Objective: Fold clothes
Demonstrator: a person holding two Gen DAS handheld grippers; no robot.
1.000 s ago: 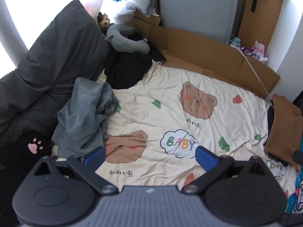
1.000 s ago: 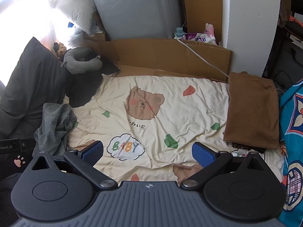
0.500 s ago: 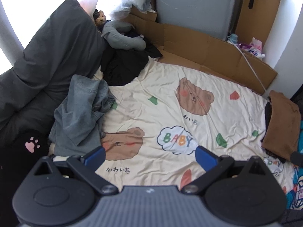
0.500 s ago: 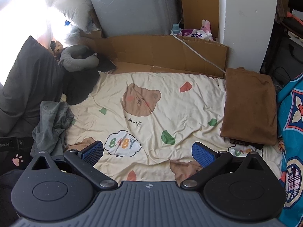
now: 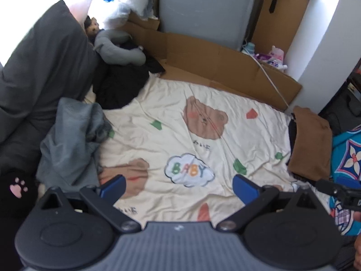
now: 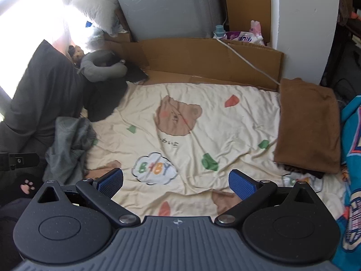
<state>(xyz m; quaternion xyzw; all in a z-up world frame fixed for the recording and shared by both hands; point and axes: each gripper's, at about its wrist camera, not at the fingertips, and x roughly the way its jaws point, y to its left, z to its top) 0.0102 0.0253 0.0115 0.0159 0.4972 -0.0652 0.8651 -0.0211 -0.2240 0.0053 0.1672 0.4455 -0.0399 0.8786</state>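
A crumpled grey-blue garment (image 5: 70, 142) lies at the left edge of the cream bear-print sheet (image 5: 180, 135); it also shows in the right wrist view (image 6: 70, 142). A folded brown garment (image 5: 311, 144) lies at the sheet's right edge, also in the right wrist view (image 6: 309, 124). A black garment (image 5: 121, 85) is heaped at the back left. My left gripper (image 5: 179, 187) is open and empty, held above the sheet's near part. My right gripper (image 6: 176, 184) is open and empty too, above the sheet.
A dark grey duvet (image 5: 40, 72) piles up on the left. A grey neck pillow (image 5: 117, 49) and a small teddy (image 5: 92, 26) sit at the back left. Cardboard (image 5: 214, 61) lines the back wall, with a white cable (image 5: 270, 79) over it. A blue patterned blanket (image 6: 352, 158) lies on the right.
Both grippers have drifted a little back and to the right, so the scene has shifted left in view. The jaws stay open. No garment has moved.
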